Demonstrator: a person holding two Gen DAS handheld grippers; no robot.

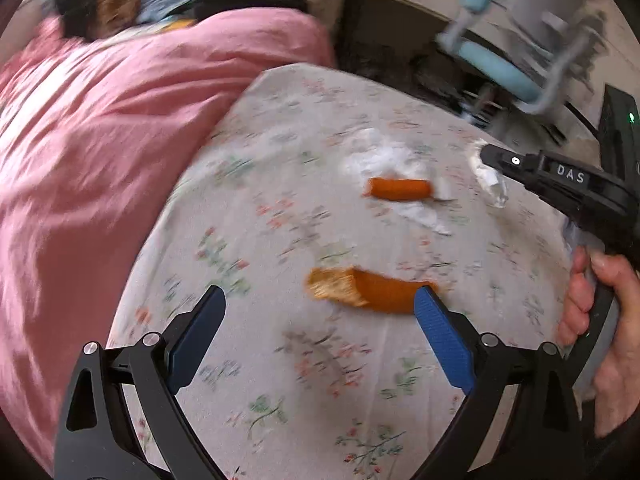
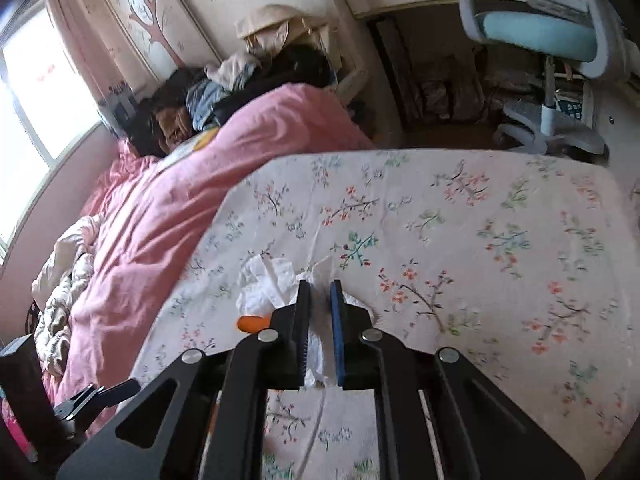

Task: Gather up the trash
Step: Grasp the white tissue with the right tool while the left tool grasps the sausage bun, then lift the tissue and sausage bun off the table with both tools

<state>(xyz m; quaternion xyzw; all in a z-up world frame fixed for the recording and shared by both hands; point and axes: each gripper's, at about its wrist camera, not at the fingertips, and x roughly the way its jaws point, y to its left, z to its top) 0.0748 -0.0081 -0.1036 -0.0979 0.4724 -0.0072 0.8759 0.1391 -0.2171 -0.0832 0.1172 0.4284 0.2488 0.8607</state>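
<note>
Trash lies on a floral bedsheet [image 1: 304, 360]. An orange wrapper [image 1: 370, 290] with a torn end lies just ahead of my left gripper [image 1: 320, 300], touching its right fingertip; that gripper is open and empty. A second orange piece [image 1: 400, 189] lies farther off on a crumpled white tissue [image 1: 380, 160]. My right gripper [image 1: 486, 158] is seen at the right, shut on a white tissue [image 1: 490, 178]. In the right wrist view the right gripper [image 2: 320, 286] is shut on the white tissue [image 2: 318, 354], with more tissue [image 2: 268, 280] and an orange piece [image 2: 254, 323] at its left.
A pink duvet [image 1: 120, 140] covers the bed's left side, with a clothes pile [image 2: 240, 84] at the far end. A blue-and-grey desk chair [image 2: 552, 28] and a desk stand beyond the bed's far edge. A window [image 2: 36, 92] is at left.
</note>
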